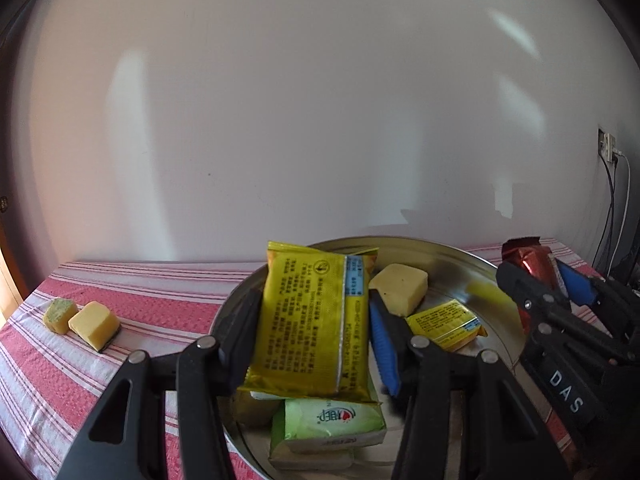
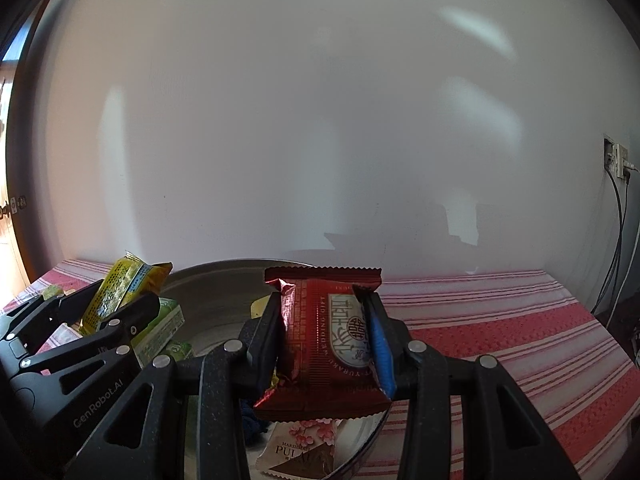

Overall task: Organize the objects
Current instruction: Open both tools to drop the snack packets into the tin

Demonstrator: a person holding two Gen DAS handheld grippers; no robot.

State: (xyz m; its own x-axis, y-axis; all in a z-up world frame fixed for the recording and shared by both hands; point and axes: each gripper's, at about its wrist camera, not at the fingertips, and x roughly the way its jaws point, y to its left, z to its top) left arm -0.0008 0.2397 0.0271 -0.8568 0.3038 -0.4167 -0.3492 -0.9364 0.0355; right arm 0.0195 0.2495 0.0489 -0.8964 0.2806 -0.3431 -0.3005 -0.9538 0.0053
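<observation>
My left gripper (image 1: 316,336) is shut on a yellow snack packet (image 1: 312,320) and holds it over the round metal tray (image 1: 452,256). My right gripper (image 2: 326,340) is shut on a red snack packet (image 2: 320,344), held above the tray's (image 2: 216,284) right rim. In the tray lie a pale yellow cube (image 1: 400,288), a small yellow packet (image 1: 448,324) and green tissue packs (image 1: 332,420). The right gripper with its red packet (image 1: 532,264) shows at the right in the left wrist view. The left gripper's yellow packet (image 2: 120,288) shows at the left in the right wrist view.
The table has a red and white striped cloth (image 2: 500,332). Two cubes, one greenish (image 1: 59,314) and one yellow (image 1: 94,324), lie on the cloth left of the tray. A pink marshmallow packet (image 2: 304,448) lies in the tray. A white wall stands close behind, with a socket and cables (image 2: 618,160) at right.
</observation>
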